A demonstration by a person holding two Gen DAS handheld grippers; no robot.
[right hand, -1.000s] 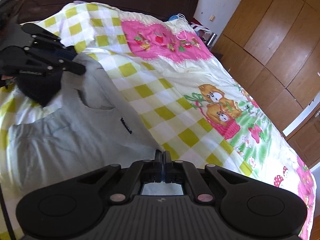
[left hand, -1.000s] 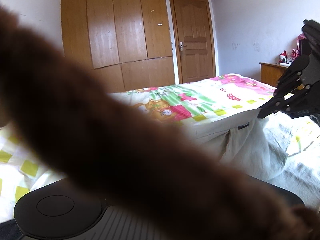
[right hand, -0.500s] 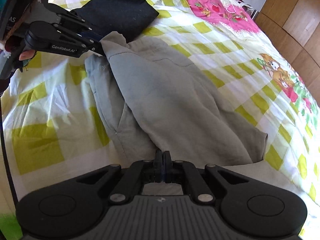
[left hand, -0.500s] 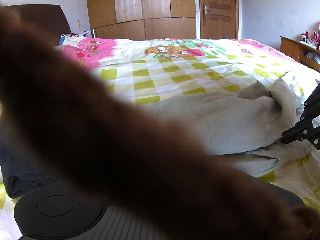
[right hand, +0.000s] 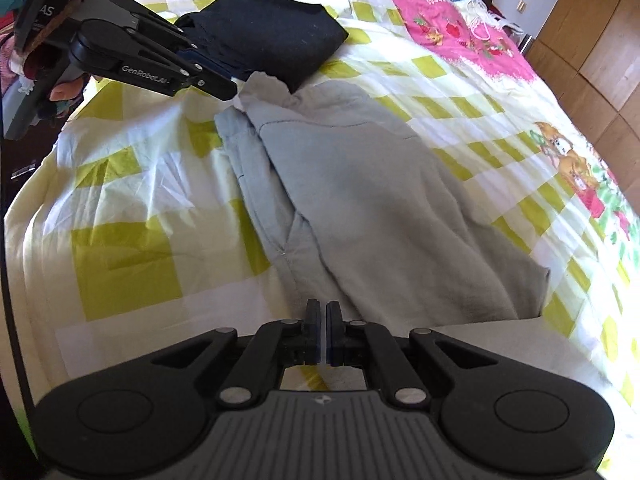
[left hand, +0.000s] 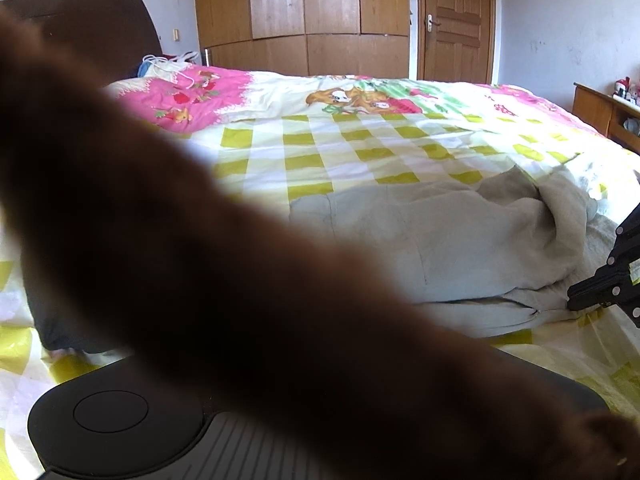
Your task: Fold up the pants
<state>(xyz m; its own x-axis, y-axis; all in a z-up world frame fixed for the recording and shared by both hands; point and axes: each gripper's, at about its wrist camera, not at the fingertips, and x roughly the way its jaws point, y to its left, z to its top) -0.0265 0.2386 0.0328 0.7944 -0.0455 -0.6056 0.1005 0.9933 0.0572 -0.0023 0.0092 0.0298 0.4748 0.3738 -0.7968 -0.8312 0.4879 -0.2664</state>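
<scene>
Pinching the near edge of the grey pants (right hand: 360, 200), the right hand-held gripper (right hand: 323, 320) sits bottom centre; their length runs toward upper left, where the left hand-held gripper (right hand: 230, 90), apparently closed, holds the far corner.

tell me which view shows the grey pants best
The right wrist view: the grey pants lie folded over on the checked bedspread, seen from above nearly whole. The left wrist view sees them low and side-on, partly hidden behind a blurred brown shape close to the lens.
</scene>
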